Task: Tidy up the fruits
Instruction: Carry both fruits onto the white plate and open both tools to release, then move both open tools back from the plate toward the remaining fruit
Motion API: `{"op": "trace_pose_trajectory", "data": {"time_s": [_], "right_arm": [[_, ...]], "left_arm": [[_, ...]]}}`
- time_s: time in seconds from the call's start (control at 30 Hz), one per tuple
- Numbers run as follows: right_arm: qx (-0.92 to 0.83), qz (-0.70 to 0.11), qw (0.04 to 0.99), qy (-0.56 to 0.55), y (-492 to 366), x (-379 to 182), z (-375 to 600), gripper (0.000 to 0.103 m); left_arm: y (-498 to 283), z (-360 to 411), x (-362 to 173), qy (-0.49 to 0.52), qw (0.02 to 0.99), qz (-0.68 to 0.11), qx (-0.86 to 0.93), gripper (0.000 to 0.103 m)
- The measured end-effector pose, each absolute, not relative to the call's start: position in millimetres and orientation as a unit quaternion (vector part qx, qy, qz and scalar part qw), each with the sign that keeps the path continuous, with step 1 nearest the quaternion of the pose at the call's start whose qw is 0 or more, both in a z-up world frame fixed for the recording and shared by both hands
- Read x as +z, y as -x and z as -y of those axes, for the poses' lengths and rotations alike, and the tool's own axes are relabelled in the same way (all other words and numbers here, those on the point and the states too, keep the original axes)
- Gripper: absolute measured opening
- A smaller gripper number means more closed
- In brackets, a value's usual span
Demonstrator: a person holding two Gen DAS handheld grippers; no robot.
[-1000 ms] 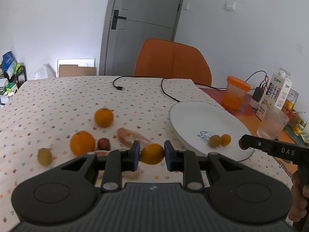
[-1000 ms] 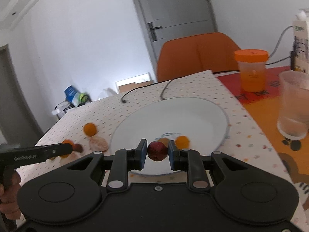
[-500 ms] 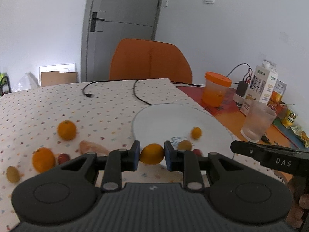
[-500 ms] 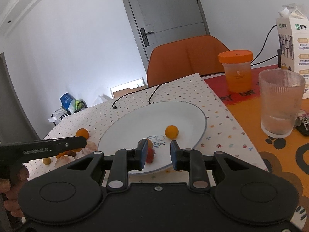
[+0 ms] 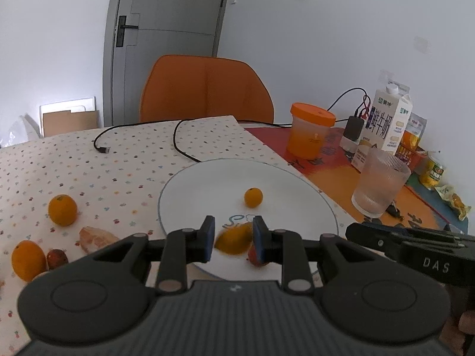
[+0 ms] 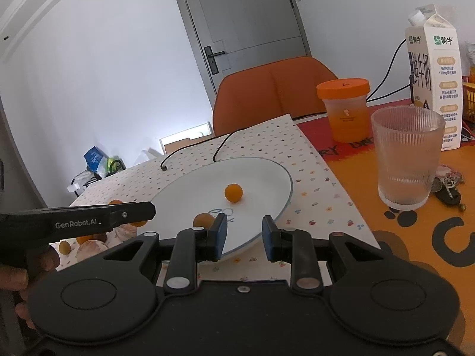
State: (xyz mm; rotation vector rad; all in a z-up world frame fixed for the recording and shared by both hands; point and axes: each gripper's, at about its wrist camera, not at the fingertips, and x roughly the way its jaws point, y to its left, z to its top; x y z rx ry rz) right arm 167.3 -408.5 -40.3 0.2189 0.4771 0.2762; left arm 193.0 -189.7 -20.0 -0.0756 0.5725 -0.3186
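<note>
My left gripper [image 5: 232, 235] is open, with a blurry orange fruit [image 5: 233, 238] loose between my fingers, above the white plate [image 5: 285, 178] at 6 o'clock. My right gripper [image 6: 244, 235] is open and empty.

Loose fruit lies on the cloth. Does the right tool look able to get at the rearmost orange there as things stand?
Probably not directly. The right tool is open and empty, but the orange lies across the plate from it, and the left tool stretches between them.
</note>
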Motion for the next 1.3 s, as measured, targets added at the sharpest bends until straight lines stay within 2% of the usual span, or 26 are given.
{"op": "trace_pose_trajectory", "data": {"time_s": [0.2, 0.27, 0.37, 0.43, 0.6, 0.77, 0.87, 0.93, 0.97, 1.03, 1.3], "right_arm": [[0.145, -0.232, 0.955, -0.112, -167.4, -42.5, 405.2, 0.032], [0.147, -0.235, 0.954, -0.112, -168.7, -44.5, 402.4, 0.032], [0.156, -0.236, 0.952, -0.117, -169.9, -44.9, 397.9, 0.033], [0.158, -0.234, 0.952, -0.117, -169.4, -44.4, 394.3, 0.038], [0.166, -0.235, 0.951, -0.110, -168.9, -44.3, 383.8, 0.043], [0.175, -0.232, 0.951, -0.103, -168.0, -42.8, 373.0, 0.057], [0.185, -0.226, 0.951, -0.098, -166.2, -40.7, 365.1, 0.077], [0.186, -0.219, 0.953, -0.098, -164.3, -39.2, 360.6, 0.095], [0.188, -0.216, 0.953, -0.097, -163.6, -38.5, 358.4, 0.097], [0.192, -0.211, 0.954, -0.096, -162.2, -37.3, 354.4, 0.103], [0.204, -0.220, 0.949, -0.101, -161.8, -36.1, 348.8, 0.103]], "left_arm": [[-191.3, 178.0, -17.7, 0.031, 0.949, -0.287, -0.130, 0.037], [-188.5, 171.5, -17.0, 0.033, 0.950, -0.287, -0.119, 0.048], [-183.2, 162.5, -15.4, 0.026, 0.954, -0.280, -0.105, 0.059], [-181.0, 157.0, -14.0, 0.020, 0.956, -0.278, -0.093, 0.064], [-175.0, 139.5, -11.1, 0.025, 0.959, -0.272, -0.073, 0.076], [-167.6, 122.4, -13.1, 0.032, 0.958, -0.278, -0.058, 0.082], [-162.6, 113.3, -14.9, 0.030, 0.958, -0.280, -0.047, 0.086], [-158.5, 106.9, -15.0, 0.034, 0.958, -0.280, -0.044, 0.089], [-157.1, 103.4, -15.3, 0.038, 0.957, -0.284, -0.045, 0.094], [-155.3, 97.1, -16.3, 0.048, 0.952, -0.298, -0.043, 0.096], [-132.5, 77.6, -14.2, 0.070, 0.954, -0.293, 0.004, 0.099]]}}
